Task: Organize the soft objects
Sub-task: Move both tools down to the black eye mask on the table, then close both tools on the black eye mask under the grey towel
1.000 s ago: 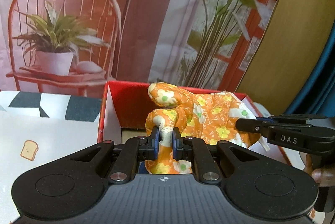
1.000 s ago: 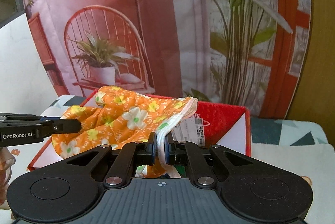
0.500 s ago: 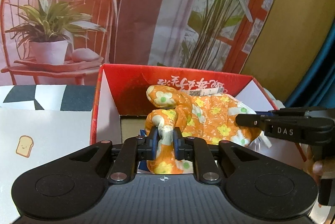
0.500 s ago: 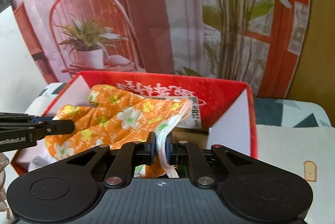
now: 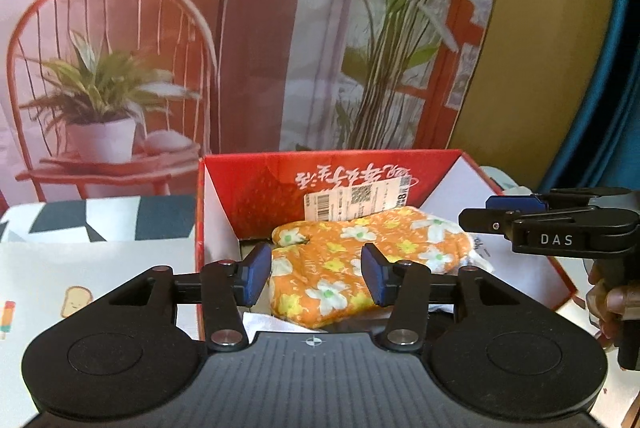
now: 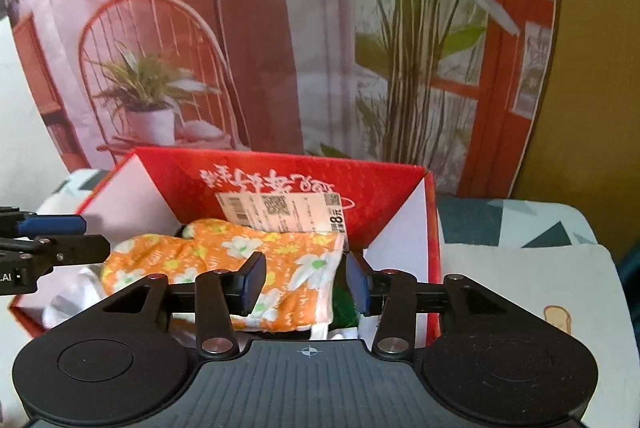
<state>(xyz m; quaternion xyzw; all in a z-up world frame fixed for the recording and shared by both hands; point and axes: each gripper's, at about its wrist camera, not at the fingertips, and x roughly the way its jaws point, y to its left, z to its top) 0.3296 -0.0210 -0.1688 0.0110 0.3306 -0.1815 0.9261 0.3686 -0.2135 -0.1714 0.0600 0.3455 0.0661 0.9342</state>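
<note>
An orange flowered oven mitt (image 5: 352, 260) lies inside the red cardboard box (image 5: 256, 188), on top of white cloth. My left gripper (image 5: 314, 278) hangs over the mitt's near end with its jaws opening; the blue pads (image 5: 256, 272) stand apart from the fabric. In the right wrist view the same mitt (image 6: 224, 252) rests in the box (image 6: 304, 168). My right gripper (image 6: 306, 282) is above its white-lined cuff, jaws opening, pads clear of the cloth. Each gripper shows at the edge of the other's view.
A white price label (image 5: 356, 204) sticks to the box's back wall. Something green (image 6: 344, 308) and white cloth (image 5: 268, 322) lie under the mitt. The box stands on a patterned tablecloth (image 6: 520, 268). A printed backdrop (image 5: 240, 48) rises behind. A person's hand (image 5: 608, 304) holds the right gripper.
Both grippers went from shut on the mitt to open. The mitt dropped from a bunched, lifted shape and now lies flat in the box.
</note>
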